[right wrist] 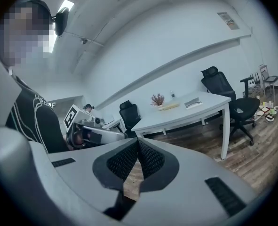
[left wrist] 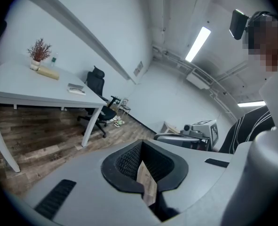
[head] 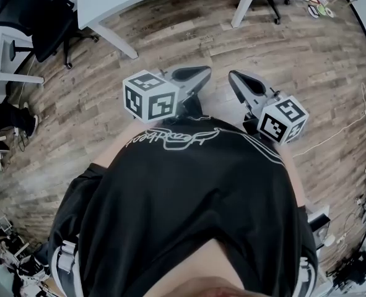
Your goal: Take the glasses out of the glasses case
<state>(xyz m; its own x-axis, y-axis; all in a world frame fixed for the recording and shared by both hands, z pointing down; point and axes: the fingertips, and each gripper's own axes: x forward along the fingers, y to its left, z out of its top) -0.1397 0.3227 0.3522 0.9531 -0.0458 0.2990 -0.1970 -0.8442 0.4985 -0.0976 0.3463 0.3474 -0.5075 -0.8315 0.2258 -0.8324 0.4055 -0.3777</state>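
White table (left wrist: pixel 16 81) with potted plant (left wrist: pixel 38 50)

Small flat grey item (left wrist: pixel 75 88) lying on white table (left wrist: pixel 30 86), too distant to tell whether glasses case

Nothing legible anywhere. On the black shirt (head: pixel 189 190), just behind the left gripper (head: pixel 194 78) and right gripper (head: pixel 243 84), a white cursive logo (head: pixel 170 138) is upside down, its letters unclear. The wall placard (right wrist: pixel 228 20), high right of the right gripper, is too small to read.
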